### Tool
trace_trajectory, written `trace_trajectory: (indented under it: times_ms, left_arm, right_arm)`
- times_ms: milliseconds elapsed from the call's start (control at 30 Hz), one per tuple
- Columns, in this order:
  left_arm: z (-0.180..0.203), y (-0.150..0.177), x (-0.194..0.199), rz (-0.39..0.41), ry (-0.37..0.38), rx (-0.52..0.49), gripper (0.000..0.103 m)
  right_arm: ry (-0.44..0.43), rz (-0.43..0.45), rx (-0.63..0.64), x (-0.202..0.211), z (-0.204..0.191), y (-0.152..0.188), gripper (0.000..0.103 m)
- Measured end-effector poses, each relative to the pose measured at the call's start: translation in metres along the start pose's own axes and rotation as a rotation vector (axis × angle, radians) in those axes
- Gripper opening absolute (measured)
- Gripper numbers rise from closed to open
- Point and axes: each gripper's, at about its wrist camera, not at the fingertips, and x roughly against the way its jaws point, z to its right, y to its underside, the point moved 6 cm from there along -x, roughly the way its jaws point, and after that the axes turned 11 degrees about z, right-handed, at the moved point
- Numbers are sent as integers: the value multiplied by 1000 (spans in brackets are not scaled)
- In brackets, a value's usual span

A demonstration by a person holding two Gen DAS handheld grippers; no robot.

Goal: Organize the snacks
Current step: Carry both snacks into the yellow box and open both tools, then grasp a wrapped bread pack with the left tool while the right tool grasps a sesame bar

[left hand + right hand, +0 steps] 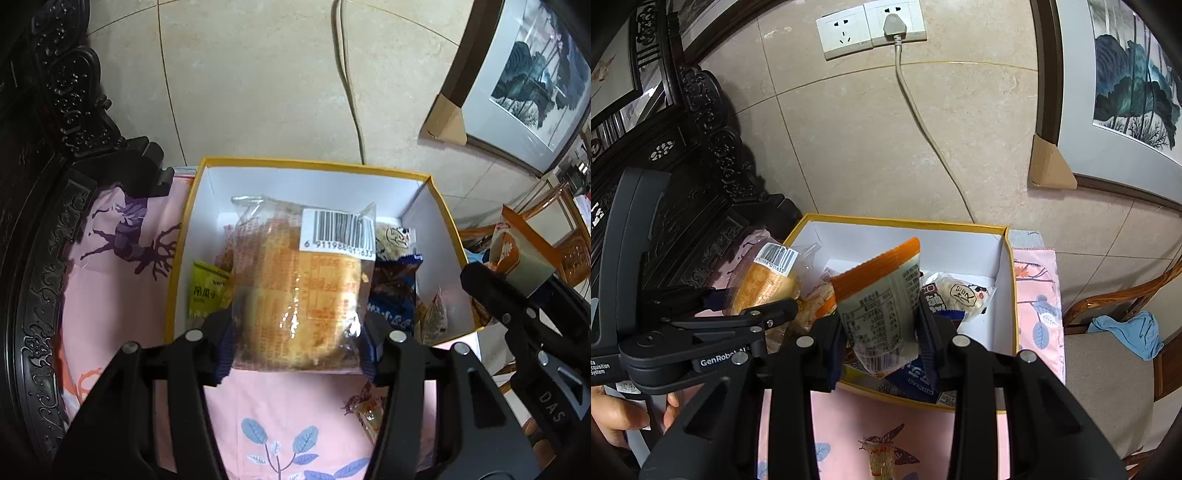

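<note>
**Desk:** Over a yellow-rimmed box point(448, 221) on a pink printed cloth point(122, 295), what does each tool carry?

**Photographer:** Left gripper point(297, 339) is clamped on a clear-wrapped bun point(295, 291), barcode label facing up, held above the box's near left part. Its pads press the wrapper from both sides. Right gripper point(882, 343) is closed on a pale sachet point(882, 306) with an orange sealed edge, printed panel facing the camera, raised over the box's near rim.

**Desk:** And the box itself?

**Photographer:** White inside, open on top. Several snacks lie in it: a yellow-green packet point(207, 291) at the left, a blue packet point(393, 291) to the right of the bun, a round pale biscuit pack point(960, 295) toward the back, a small triangular pack point(436, 314) near the right wall. One more small sweet point(881, 458) lies on the cloth, outside the box and in front of it.

**Desk:** Surroundings?

**Photographer:** Tiled wall behind, with a socket point(871, 26) and a grey cord point(923, 122) running down to the box's back edge. Carved dark furniture point(701, 155) stands at the left, a framed picture point(1126, 85) leans at the right, and a hand point(617, 413) grips the left tool's handle.
</note>
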Motion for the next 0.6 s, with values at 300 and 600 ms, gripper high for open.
trace_trajectory:
  times_ms: [300, 600]
  left_arm:
    - [-17, -19, 3, 35, -31, 55, 100]
    - [-33, 30, 36, 27, 0, 55, 100]
  right_arm:
    - [78, 14, 7, -9, 20, -19, 63]
    - [-19, -142, -12, 16, 10, 65, 63]
